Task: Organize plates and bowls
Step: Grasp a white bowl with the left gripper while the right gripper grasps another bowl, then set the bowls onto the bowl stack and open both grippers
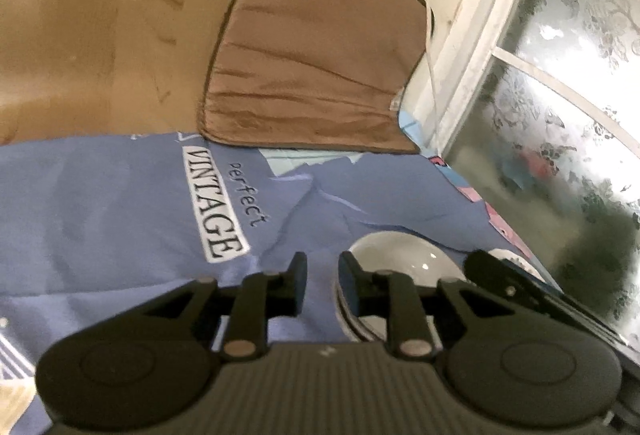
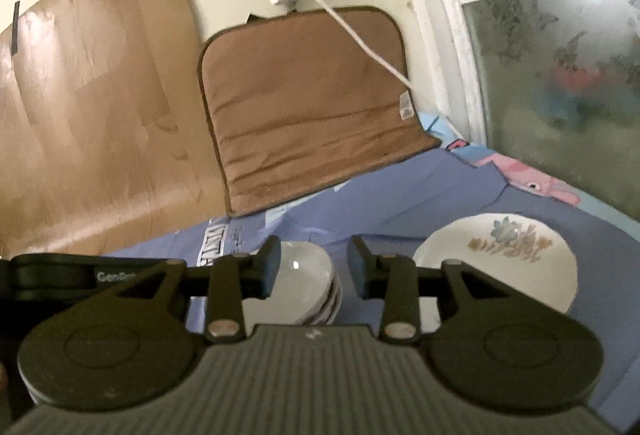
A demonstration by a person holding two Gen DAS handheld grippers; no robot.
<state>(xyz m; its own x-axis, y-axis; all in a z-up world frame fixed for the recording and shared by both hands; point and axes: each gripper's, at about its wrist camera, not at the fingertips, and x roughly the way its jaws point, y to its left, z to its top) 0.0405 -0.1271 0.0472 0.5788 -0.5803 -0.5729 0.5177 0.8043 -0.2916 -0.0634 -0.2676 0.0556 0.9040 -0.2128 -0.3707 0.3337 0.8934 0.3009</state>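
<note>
Bowls (image 2: 308, 275) stacked upright, mouths up, beside flat floral plate (image 2: 496, 263); left tool (image 1: 322, 275) and right tool (image 2: 314, 263) both spread, empty.

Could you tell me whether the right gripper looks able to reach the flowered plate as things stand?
Probably yes: the right gripper is open, the flowered plate lies uncovered on the blue cloth, and nothing stands between them.

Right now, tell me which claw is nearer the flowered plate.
Right. The right claw hovers open just left of the flowered plate, beside the bowl stack. The left claw is open beyond those bowls, farther away.
</note>
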